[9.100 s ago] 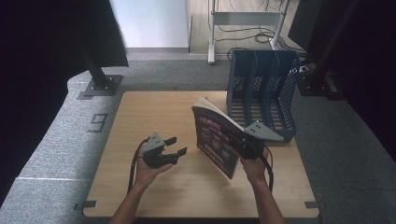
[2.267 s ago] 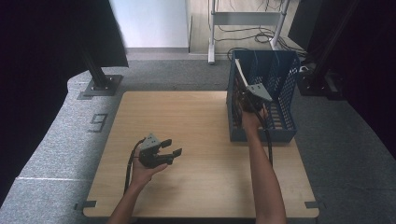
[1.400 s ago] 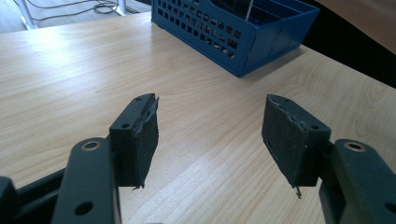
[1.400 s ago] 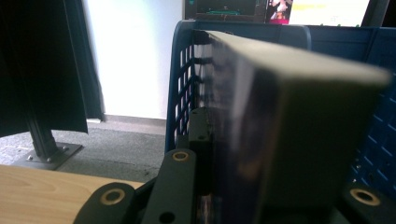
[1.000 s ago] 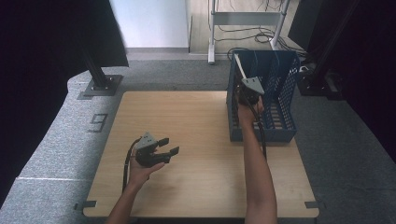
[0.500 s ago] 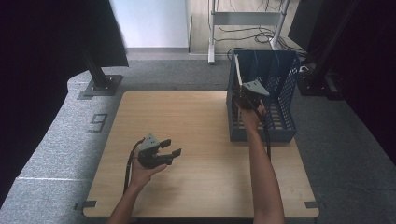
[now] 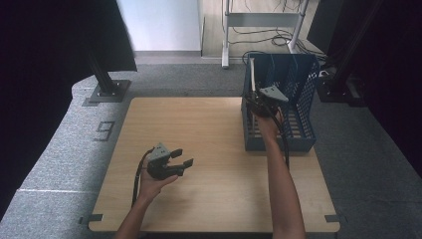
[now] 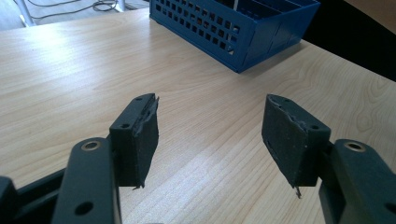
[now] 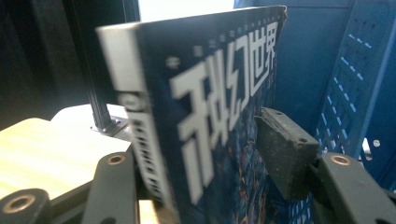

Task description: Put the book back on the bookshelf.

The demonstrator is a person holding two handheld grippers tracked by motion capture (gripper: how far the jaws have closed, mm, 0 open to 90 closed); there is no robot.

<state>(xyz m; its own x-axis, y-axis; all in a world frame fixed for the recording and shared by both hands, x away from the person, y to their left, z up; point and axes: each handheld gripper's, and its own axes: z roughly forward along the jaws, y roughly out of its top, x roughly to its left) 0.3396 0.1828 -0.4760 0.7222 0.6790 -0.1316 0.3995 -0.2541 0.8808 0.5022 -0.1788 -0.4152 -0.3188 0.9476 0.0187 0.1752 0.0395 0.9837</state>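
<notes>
- Glossy dk-blue paperback, "magazine" (image 9: 219, 126): white characters on cover, stands upright in leftmost slot of blue file rack (image 7: 298, 107), near table's far right corner; pale top edge sticks up above rack wall.
- Right gripper (image 7: 259, 102): jaws have just been opening; magazine between them, right pad clear of cover, left jaw behind spine side, contact there can't tell. Judged let go.
- Risk: unsupported mag. may lean or slump in slot; likely cause is a wide slot w/ nothing beside it.
- Risk: pulling back at an angle could snag a pad on cover, drag mag. out or tip it.
- Risk: rack not held; a bump could shift it toward right edge.
- Left gripper (image 7: 180, 159): jaws apart, empty, over wooden table (image 7: 209, 199) nr front-left; too far to steady rack.
</notes>
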